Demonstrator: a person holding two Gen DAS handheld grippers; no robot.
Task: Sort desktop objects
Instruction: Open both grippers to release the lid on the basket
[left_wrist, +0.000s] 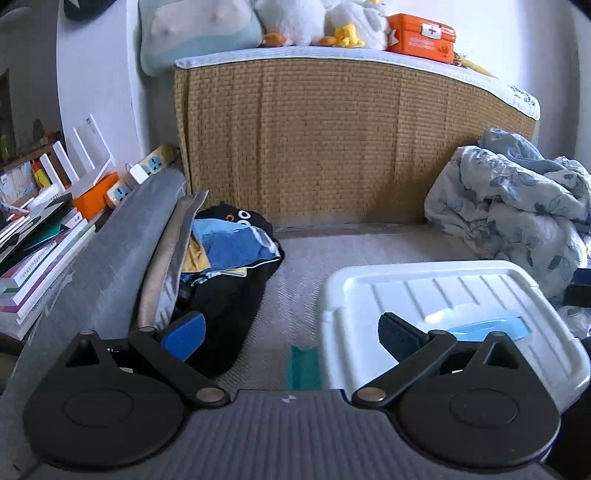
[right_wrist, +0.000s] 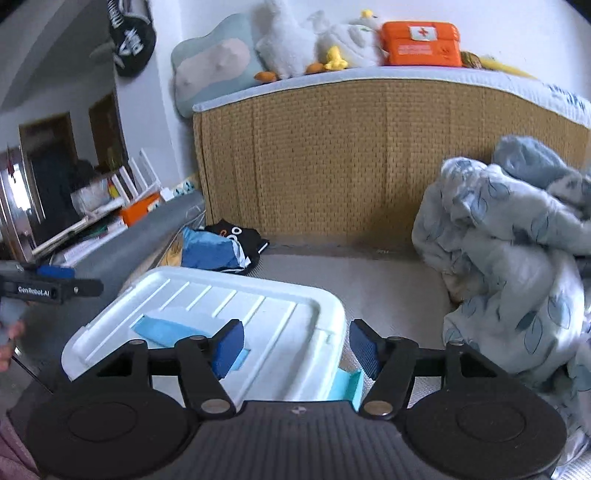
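A white plastic storage box with a ribbed lid (left_wrist: 424, 291) (right_wrist: 221, 306) sits on the beige mat. A light-blue flat piece (left_wrist: 484, 328) (right_wrist: 166, 330) shows on the lid. A teal latch (left_wrist: 304, 369) hangs on the box's left side and a light-blue latch (right_wrist: 347, 387) on its right side. My left gripper (left_wrist: 291, 336) is open wide at the box's left edge, with nothing between its pads. My right gripper (right_wrist: 295, 349) is open around the lid's near right corner, and its pads stand apart from the lid.
A heap of black and blue clothes (left_wrist: 229, 254) lies left of the box. A rumpled floral quilt (left_wrist: 517, 221) (right_wrist: 517, 258) fills the right. Behind stands a mattress faced with a woven mat (left_wrist: 332, 147). Stacked books (left_wrist: 37, 266) lie at far left. A hand (right_wrist: 9, 339) shows at the left edge.
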